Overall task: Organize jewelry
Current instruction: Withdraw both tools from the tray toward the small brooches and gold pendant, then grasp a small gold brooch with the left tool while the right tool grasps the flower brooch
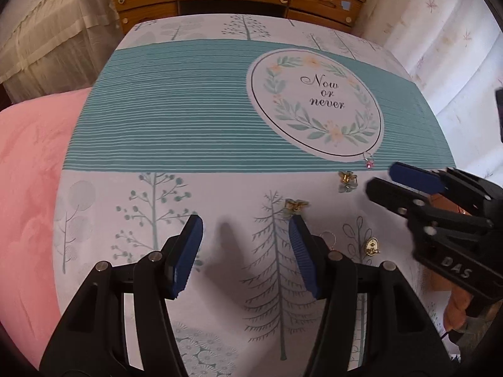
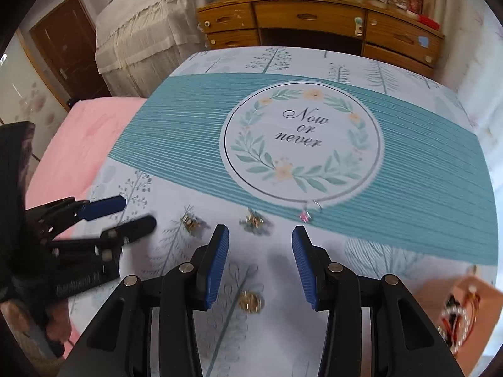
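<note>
On the tablecloth (image 1: 188, 119) reading "Now or never", scattered earrings (image 1: 347, 180), left gripper (image 1: 245, 229) and right gripper (image 2: 260, 238) both agape, empty.

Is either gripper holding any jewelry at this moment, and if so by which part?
Nothing is held. The left gripper and right gripper are both open above the tablecloth, with nothing between their fingers; the earrings lie loose on it.
</note>
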A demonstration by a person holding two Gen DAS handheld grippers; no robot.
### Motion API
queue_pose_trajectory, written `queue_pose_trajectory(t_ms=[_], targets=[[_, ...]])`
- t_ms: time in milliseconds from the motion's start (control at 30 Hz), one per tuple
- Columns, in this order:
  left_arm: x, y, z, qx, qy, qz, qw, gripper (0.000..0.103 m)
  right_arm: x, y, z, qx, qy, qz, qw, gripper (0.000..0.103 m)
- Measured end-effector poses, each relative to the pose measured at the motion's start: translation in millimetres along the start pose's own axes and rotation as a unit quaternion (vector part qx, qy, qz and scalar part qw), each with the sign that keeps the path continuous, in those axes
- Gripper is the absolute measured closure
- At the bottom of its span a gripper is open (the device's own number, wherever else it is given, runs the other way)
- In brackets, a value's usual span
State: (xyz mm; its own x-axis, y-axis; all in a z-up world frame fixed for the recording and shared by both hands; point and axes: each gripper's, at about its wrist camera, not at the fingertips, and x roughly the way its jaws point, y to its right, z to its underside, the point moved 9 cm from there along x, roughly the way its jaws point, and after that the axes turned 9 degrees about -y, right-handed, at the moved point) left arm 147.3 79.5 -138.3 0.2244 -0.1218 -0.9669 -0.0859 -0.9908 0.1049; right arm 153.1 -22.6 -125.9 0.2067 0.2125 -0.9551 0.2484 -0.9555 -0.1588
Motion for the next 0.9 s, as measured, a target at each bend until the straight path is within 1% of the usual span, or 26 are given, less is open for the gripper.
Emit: queue_pose_trajectory(t_ms=[67, 200, 267, 367, 433, 467, 500, 567, 633, 733, 800, 833, 867, 900], targets=[[4, 7, -1, 0.013, -0.002, -0.006, 0.9999, 0.049, 13, 0, -4, 0.003, -0.011, 0.003, 1.0, 0.06], [8, 16, -3, 0.032, -0.004, -0.002, 0.9995, 0.049, 33, -3, -7, 0.001, -0.022, 0.006, 1.0, 0.06], [10, 17, -3, 0.036, -0.005, -0.006, 0.9993, 0.049, 41, -3, -8, 0.002, -0.023, 0.013, 1.0, 0.06], [15, 19, -2, 0.042, -0.014, 0.005, 0.999, 0.049, 46, -2, -9, -0.002, -0.011, 0.023, 1.0, 0.061], [17, 22, -1, 0.051, -0.018, 0.008, 0.9985, 0.049, 47, -1, -10, -0.01, -0.004, 0.041, 0.999, 0.079], [18, 23, -1, 0.054, -0.019, 0.008, 0.9983, 0.049, 46, 0, -10, -0.012, -0.004, 0.041, 0.999, 0.079], [20, 24, -1, 0.058, -0.02, 0.006, 0.9981, 0.049, 45, 1, -9, -0.011, -0.006, 0.032, 0.999, 0.079], [24, 27, -2, 0.064, -0.023, 0.003, 0.9977, 0.049, 40, 5, -7, 0.003, -0.005, 0.016, 1.0, 0.079], [29, 30, -4, 0.068, -0.028, 0.0, 0.9973, 0.049, 29, 11, -6, 0.017, 0.005, 0.005, 1.0, 0.079], [36, 32, -8, 0.073, -0.027, -0.01, 0.9969, 0.049, 2, 24, 1, 0.046, 0.022, -0.023, 0.998, 0.079], [37, 33, -11, 0.076, -0.023, -0.018, 0.9967, 0.05, -18, 35, 8, 0.058, 0.037, -0.028, 0.997, 0.079], [38, 33, -12, 0.075, -0.02, -0.02, 0.9968, 0.052, -30, 42, 14, 0.064, 0.046, -0.027, 0.997, 0.079], [37, 33, -14, 0.076, -0.013, -0.022, 0.9968, 0.063, -38, 47, 18, 0.068, 0.052, -0.027, 0.996, 0.079], [36, 34, -15, 0.078, -0.011, -0.023, 0.9966, 0.081, -50, 56, 26, 0.075, 0.06, -0.022, 0.995, 0.079]])
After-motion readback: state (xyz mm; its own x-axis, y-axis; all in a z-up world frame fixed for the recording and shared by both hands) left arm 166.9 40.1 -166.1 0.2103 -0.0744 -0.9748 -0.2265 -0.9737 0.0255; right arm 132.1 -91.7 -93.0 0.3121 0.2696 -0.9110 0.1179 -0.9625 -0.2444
